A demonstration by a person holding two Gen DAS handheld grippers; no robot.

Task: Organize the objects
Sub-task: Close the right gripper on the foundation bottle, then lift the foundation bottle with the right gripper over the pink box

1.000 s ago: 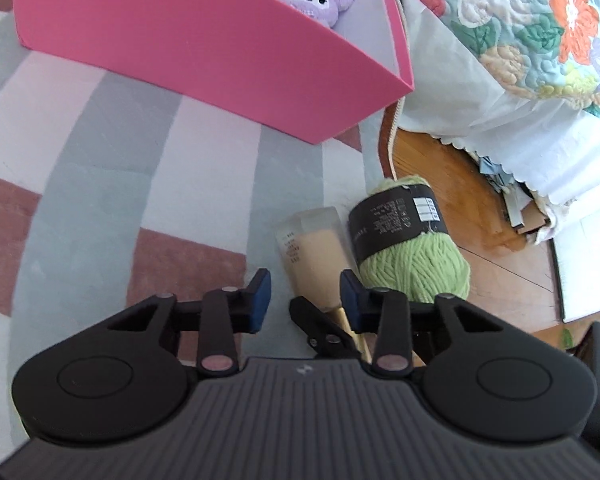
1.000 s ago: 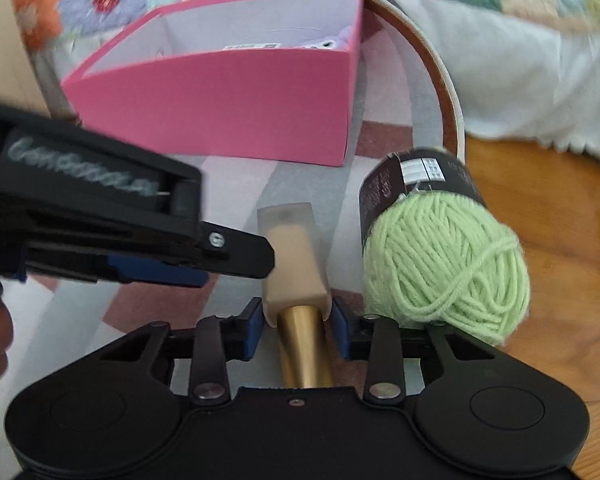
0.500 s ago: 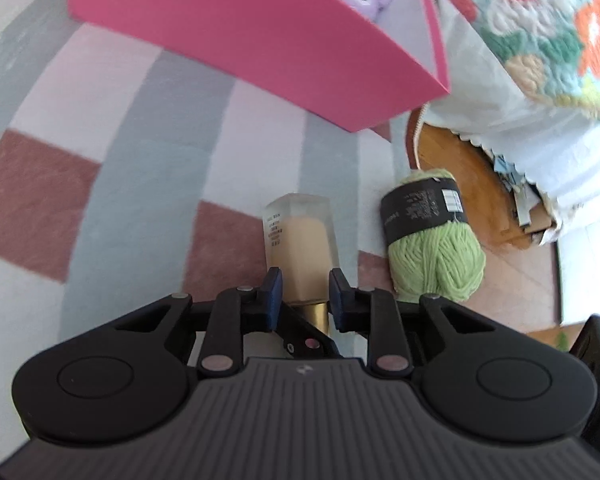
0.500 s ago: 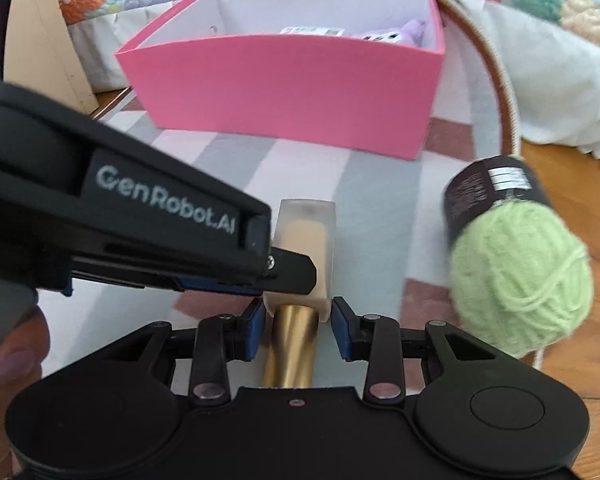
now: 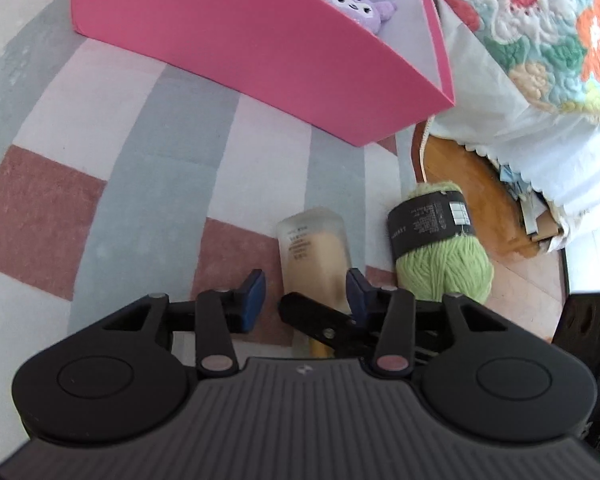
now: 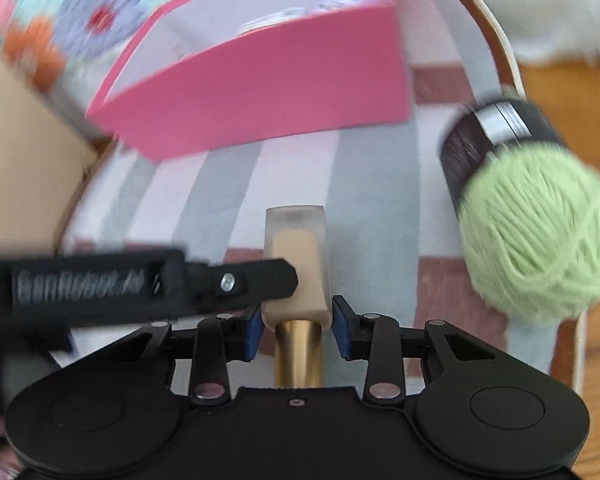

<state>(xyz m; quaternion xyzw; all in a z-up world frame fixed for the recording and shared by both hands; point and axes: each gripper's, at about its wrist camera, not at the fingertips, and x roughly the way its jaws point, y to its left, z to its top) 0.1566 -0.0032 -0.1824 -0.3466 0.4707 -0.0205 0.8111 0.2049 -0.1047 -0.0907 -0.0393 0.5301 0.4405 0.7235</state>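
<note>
Since a moment ago my left tongs [image 5: 305,294] have been opening: their blue pads now stand apart on either side of the foundation bottle [image 5: 314,258] without pressing it. My right tongs [image 6: 296,324] hold that bottle [image 6: 296,264] at the base of its frosted body, just above the gold cap [image 6: 298,354], pads tight on both sides. One left finger [image 6: 256,280] crosses in front of the bottle in the right view, which is blurred. Beside it on the striped rug [image 5: 120,168] lies a green yarn ball [image 5: 440,256] with a black band. Farther off stands the pink box [image 5: 260,40], a purple plush toy [image 5: 356,4] inside.
</note>
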